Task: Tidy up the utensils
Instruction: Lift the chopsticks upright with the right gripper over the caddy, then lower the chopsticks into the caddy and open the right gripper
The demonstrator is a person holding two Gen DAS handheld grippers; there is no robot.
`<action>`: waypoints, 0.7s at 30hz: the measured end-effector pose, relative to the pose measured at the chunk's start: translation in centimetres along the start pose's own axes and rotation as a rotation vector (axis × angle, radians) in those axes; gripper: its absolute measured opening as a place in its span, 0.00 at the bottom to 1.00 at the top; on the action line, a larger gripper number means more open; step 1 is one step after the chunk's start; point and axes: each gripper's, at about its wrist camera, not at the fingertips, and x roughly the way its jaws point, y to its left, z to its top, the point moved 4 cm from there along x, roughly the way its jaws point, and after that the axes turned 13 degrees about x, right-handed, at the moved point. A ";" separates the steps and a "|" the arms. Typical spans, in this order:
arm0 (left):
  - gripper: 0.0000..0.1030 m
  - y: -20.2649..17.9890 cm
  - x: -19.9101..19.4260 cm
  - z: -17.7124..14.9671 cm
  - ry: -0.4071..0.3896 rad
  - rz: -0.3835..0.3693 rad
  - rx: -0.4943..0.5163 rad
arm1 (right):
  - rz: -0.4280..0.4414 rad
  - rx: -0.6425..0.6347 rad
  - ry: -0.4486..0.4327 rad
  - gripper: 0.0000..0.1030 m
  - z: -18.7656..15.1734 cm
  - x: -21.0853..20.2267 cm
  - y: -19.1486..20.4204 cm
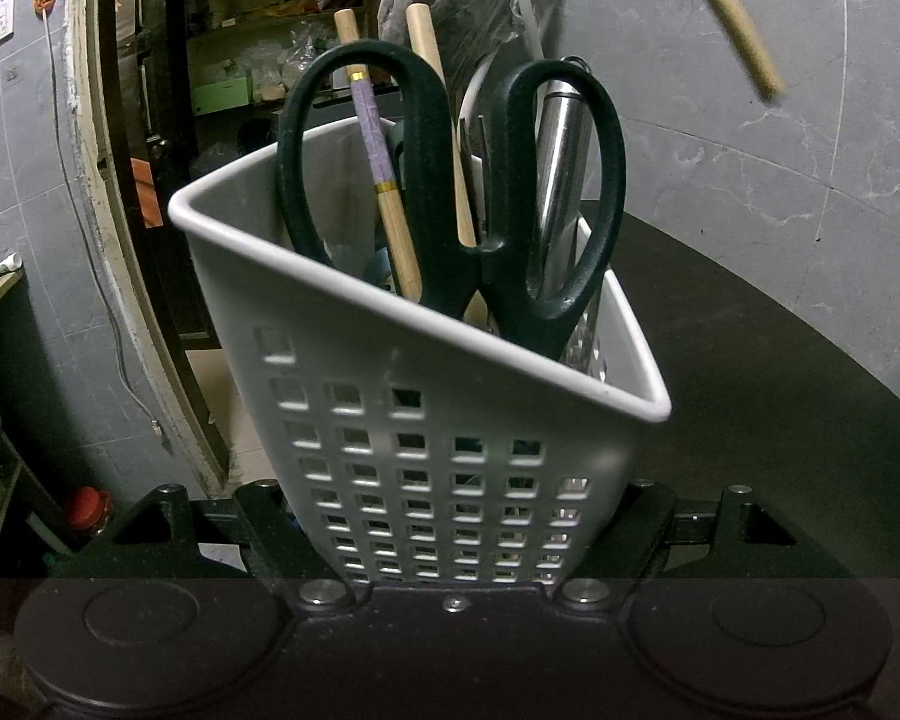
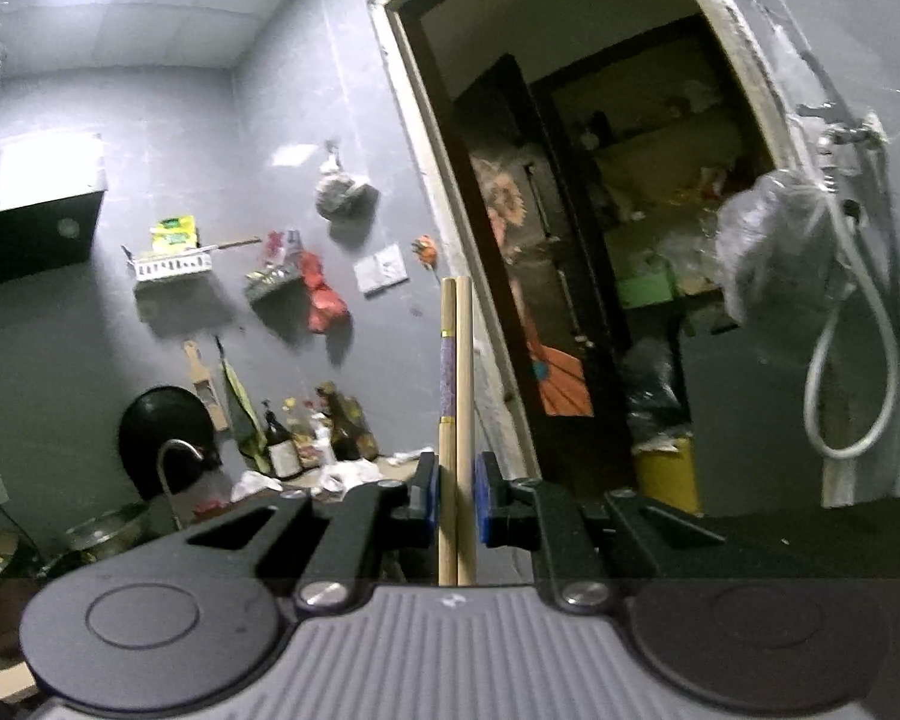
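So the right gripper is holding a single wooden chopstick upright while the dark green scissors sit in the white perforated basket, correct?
Not quite: the right gripper holds two wooden chopsticks side by side, as the right wrist view shows. The dark green scissors do sit in the white perforated basket.

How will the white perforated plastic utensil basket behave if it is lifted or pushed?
The white perforated plastic basket is probably light and fairly stiff. With the tall dark green scissors and wooden chopsticks standing high above its rim, it may be top-heavy and tip easily.
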 end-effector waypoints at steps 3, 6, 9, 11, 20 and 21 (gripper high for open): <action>0.77 0.0 0.0 0.0 0.000 0.000 0.001 | 0.030 0.009 -0.014 0.13 -0.1 1.1 0.5; 0.77 0.0 0.0 0.0 0.000 -0.001 0.001 | 0.051 0.028 -0.032 0.13 -0.9 2.0 0.6; 0.77 0.0 0.1 0.0 0.002 -0.004 0.002 | 0.059 0.053 -0.039 0.13 -1.9 2.7 0.4; 0.77 -0.1 0.2 0.1 0.002 -0.005 0.008 | 0.063 0.070 -0.037 0.14 -2.9 3.1 0.2; 0.77 -0.5 0.4 0.3 0.001 -0.005 0.032 | 0.030 0.102 -0.012 0.14 -7.0 3.2 -1.3; 0.77 -0.5 0.5 0.3 0.001 -0.006 0.032 | 0.025 0.108 -0.013 0.14 -7.3 3.2 -1.4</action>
